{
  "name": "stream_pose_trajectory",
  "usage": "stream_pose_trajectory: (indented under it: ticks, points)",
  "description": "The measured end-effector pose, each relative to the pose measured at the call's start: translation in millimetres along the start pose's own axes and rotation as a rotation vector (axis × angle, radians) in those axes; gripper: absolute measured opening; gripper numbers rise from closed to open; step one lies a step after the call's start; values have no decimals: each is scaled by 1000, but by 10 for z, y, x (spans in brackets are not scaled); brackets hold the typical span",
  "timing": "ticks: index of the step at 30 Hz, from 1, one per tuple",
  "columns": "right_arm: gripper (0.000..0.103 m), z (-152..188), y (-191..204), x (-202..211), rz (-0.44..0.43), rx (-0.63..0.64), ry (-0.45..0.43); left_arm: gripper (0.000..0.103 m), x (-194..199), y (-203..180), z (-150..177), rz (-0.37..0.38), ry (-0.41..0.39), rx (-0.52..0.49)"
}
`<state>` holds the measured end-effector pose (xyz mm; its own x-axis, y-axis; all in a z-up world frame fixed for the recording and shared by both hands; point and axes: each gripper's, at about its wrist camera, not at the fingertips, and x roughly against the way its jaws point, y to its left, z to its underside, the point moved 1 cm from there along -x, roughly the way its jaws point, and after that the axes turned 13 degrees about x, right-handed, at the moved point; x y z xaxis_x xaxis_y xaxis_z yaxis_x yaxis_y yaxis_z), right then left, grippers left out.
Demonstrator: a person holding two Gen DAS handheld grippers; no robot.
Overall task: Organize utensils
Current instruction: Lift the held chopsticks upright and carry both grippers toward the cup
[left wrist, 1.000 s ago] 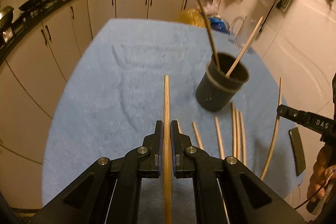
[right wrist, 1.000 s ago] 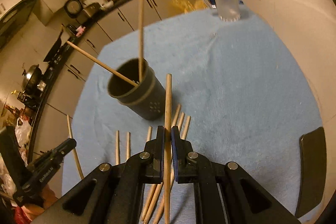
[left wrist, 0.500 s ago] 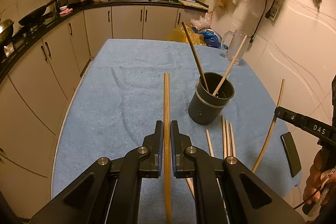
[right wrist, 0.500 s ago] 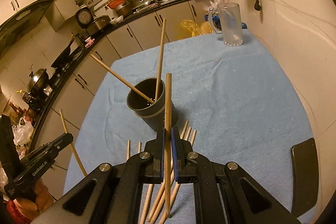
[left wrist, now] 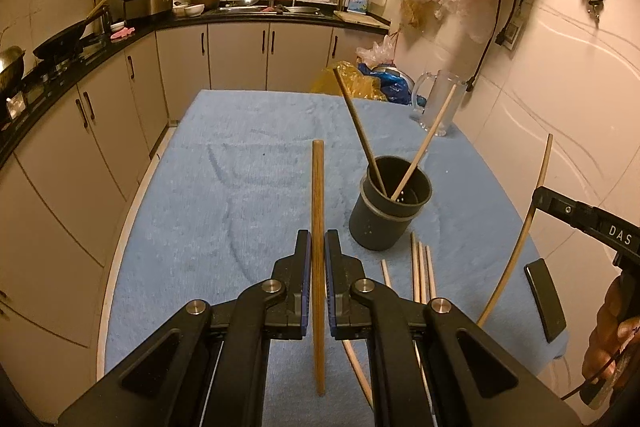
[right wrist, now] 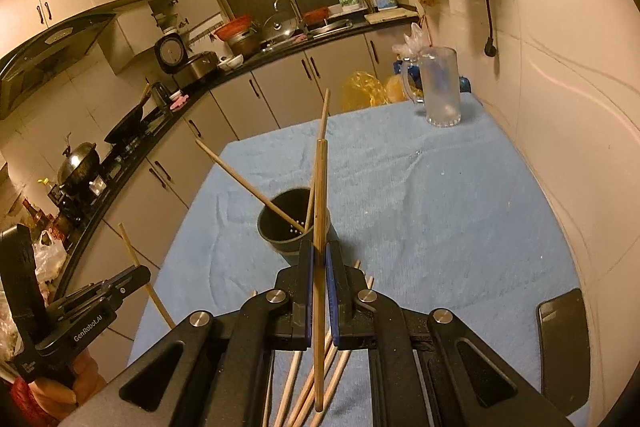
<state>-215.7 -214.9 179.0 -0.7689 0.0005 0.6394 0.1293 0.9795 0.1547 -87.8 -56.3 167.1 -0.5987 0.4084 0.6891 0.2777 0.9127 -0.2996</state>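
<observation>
Chopsticks [left wrist: 420, 269] lie loose beside the holder [left wrist: 389, 203]; each gripper, left [left wrist: 318, 251] and right [right wrist: 319, 259], is clamped on one; mug [right wrist: 440, 87] stands far off.

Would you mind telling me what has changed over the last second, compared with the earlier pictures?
Both grippers rose away from the table: the left gripper and right gripper each lifted its clamped chopstick, so the dark holder and blue cloth look farther off. Unchanged: both grips, two chopsticks in the holder, loose chopsticks on the cloth.
</observation>
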Motion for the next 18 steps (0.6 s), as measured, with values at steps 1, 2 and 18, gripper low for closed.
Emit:
stream_pose_trajectory:
  ticks: [1, 2, 18]
  points:
    - [6, -16, -1, 11, -2, -1, -4, 6, 16, 7, -10, 1, -3, 0]
    - [6, -39, -7, 26, -4, -3, -11, 6, 27, 1, -30, 3, -5, 1]
    - [6, -298, -2, 117, -34, -5, -69, 6, 181, -219, -331, 19, -71, -32]
